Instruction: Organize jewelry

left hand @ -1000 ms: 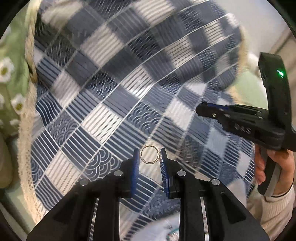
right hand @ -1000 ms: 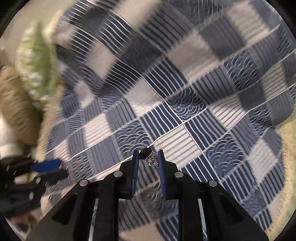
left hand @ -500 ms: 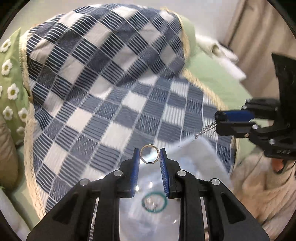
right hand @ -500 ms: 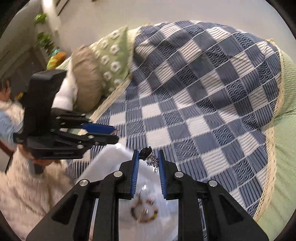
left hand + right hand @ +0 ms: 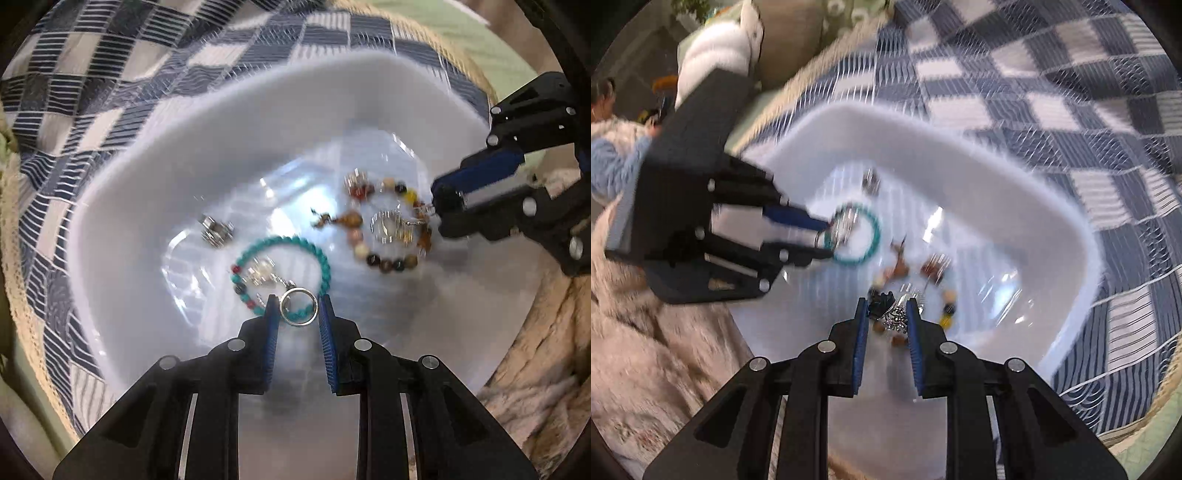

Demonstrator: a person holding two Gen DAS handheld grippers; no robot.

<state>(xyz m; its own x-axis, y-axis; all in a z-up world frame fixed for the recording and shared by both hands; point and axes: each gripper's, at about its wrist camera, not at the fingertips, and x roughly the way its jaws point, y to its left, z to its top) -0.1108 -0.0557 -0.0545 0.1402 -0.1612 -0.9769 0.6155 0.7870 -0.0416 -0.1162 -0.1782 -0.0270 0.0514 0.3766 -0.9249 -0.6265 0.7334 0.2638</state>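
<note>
A second ago we had both tongs low over the checked blanket [image 5: 92,122]; half a second ago the white tub [image 5: 258,96] was only sliding in at the bottom of each view. Now it fills both views and we hang right over its hollow, so we judge the carrying done and the dropping next.

Our left gripper [image 5: 298,306] is clenched on a plain silver ring [image 5: 298,307], pinched by its two outer edges. The ring stands face-on to the camera, its hole looking back along the fingers, and being round it has no long axis to speak of. It hangs above the turquoise bead bracelet [image 5: 284,258] that lies on the tub floor.

Our right gripper [image 5: 886,314] is closed on a small silver chain piece with a dark bit [image 5: 891,312]. It is bunched and blurred, so we cannot tell which way it runs. Under it lies the mixed brown bead bracelet [image 5: 388,236], and a small silver clump [image 5: 217,230] sits apart to the left.

Easing both tongs apart here should land both pieces in the tub
</note>
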